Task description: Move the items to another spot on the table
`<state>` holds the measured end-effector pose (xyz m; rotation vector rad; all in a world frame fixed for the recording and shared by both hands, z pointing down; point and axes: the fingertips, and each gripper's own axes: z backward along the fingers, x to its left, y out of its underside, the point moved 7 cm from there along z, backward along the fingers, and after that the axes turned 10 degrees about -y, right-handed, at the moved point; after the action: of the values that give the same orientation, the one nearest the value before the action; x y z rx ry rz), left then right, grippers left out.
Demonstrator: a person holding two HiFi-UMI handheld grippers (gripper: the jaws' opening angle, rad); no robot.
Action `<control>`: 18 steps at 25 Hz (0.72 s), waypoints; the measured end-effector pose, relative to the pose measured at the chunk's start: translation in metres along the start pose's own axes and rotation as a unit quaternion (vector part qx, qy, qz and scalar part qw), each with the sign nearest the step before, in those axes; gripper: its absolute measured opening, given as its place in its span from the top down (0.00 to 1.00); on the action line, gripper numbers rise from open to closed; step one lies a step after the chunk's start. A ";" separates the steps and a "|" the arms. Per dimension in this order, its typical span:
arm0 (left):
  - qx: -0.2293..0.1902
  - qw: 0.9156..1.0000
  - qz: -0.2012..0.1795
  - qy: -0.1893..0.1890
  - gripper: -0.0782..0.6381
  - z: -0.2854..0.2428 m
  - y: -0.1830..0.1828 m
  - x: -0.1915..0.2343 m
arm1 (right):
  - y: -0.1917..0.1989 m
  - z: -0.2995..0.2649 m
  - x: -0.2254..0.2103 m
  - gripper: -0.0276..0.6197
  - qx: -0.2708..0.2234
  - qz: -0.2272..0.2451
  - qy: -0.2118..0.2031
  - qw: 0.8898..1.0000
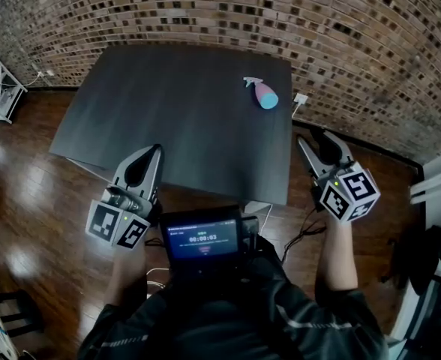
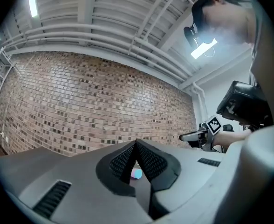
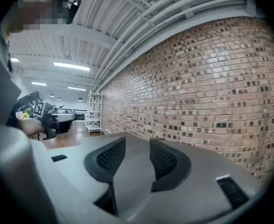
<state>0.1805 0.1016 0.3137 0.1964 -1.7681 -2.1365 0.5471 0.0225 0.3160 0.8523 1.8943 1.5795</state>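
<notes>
- While both grippers hang just off the near edge of the dark table (image 1: 168, 111), the spray bottle (image 1: 262, 94) lies on its side in the far right part of the tabletop, close to the right edge and well apart from either gripper.
- Its long axis runs on a diagonal in the head view. The white spray head is the end nearer the brick wall (image 1: 205, 13) and further left, and the rounded blue base points back toward the person and the right edge. The body goes from pink by the head to blue at the base.
- On the left gripper (image 1: 155, 152) the two ribbed fingers (image 2: 148, 160) meet at their tips with nothing caught between them. In the left gripper view a small pink and blue blur shows low in the narrow slit behind the tips; it is probably the bottle far off on the table, though it is too small to be sure.
- On the right gripper (image 1: 316, 142) the fingers (image 3: 164, 160) stand apart with only bare tabletop in the gap between them. It sits off the table's near right corner.
- Each gripper shows in the other's view as a marker cube off to the side.
- A small lit screen (image 1: 203, 238) sits at the person's chest between the two arms, above the wooden floor (image 1: 33, 201).
</notes>
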 end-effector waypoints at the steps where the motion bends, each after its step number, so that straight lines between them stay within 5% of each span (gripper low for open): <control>1: -0.001 1.000 -0.001 0.004 0.90 0.001 0.000 0.004 | -0.001 -0.006 0.002 0.69 0.004 0.000 0.001 1.000; 9: -0.010 0.999 -0.007 0.030 0.90 -0.021 -0.002 0.012 | -0.005 -0.052 -0.022 0.47 0.037 -0.015 -0.011 0.999; 18: -0.004 1.000 -0.023 0.015 0.90 -0.088 0.003 0.036 | -0.003 -0.124 -0.102 0.47 0.066 -0.044 -0.015 0.997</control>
<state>0.1766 0.0071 0.3028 0.2670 -1.7540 -2.1614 0.5230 -0.1354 0.3358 0.8299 2.0037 1.3951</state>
